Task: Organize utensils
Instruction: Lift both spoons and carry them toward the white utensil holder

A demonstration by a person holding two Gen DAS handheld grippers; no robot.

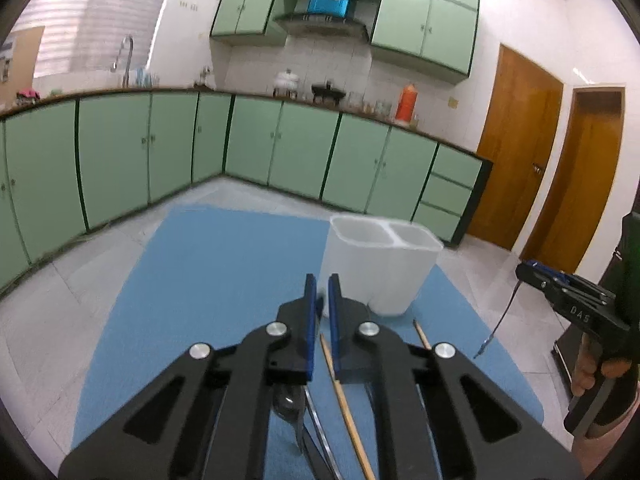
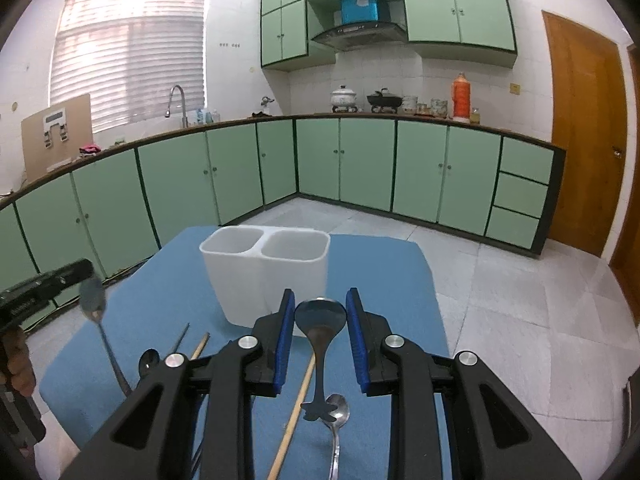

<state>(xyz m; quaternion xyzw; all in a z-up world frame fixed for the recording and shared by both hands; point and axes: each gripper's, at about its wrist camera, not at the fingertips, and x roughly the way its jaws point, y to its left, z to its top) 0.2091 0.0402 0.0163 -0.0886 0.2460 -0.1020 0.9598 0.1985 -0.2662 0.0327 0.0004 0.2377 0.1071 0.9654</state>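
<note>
Right wrist view: the blue mat (image 2: 400,272) covers the table and carries everything. At its far middle stands the white holder (image 2: 240,280), upright, its 2 open compartments side by side and both seemingly empty, so sorting looks barely begun.

The right gripper (image 2: 320,294) is about half open, its pads pressed on either side of the bowl of a wide spoon (image 2: 320,316). The handle hangs down toward the camera, probably so it can drop handle-first into a compartment. The spoon sits just on the near side of the holder's right compartment.

The left gripper (image 1: 322,280) is almost closed. From the right it appears to pinch a blurred steel spoon (image 2: 93,298) by its bowl, handle hanging, left of the holder and above the mat.

Loose on the near mat lie 2 chopsticks (image 2: 296,400), a teaspoon (image 2: 338,408), a smaller dark spoon (image 2: 148,360) and a thin rod (image 2: 182,338). None blocks the holder's mouth; only the near rim needs clearing.
</note>
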